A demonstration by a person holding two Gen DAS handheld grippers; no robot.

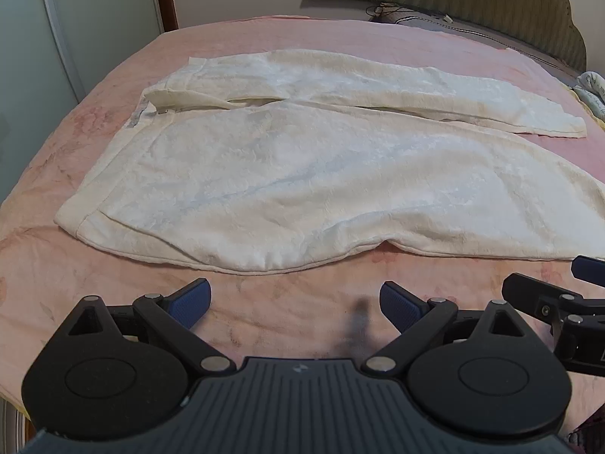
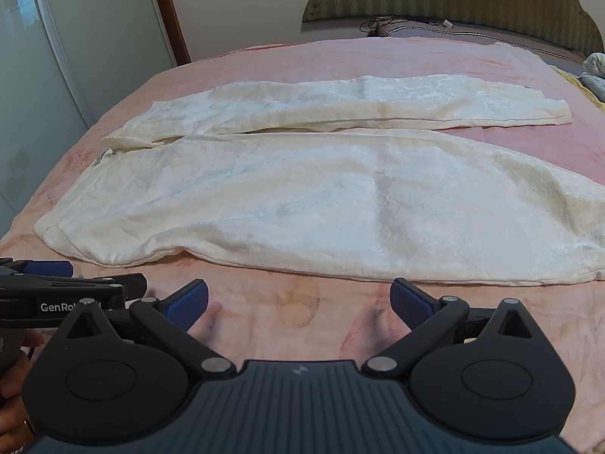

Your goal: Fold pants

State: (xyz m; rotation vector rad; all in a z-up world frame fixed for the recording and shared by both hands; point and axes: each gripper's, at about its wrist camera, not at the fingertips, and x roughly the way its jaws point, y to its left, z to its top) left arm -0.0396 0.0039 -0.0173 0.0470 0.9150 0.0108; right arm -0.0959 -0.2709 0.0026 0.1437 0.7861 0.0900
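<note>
The cream pants (image 1: 302, 174) lie spread flat on the pink bed cover (image 1: 295, 302), waistband toward the wardrobe, both legs stretching away from it. The left tongs (image 1: 295, 299) and right tongs (image 2: 298, 299) hover side by side just short of the pants' nearest edge, both spread wide, holding nothing.

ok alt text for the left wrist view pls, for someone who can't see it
White pants lie spread flat on a pink bedspread, waistband at left, both legs running right. The left tongs hover open just short of the near edge, holding nothing; the right tongs show partly at the right edge.
</note>
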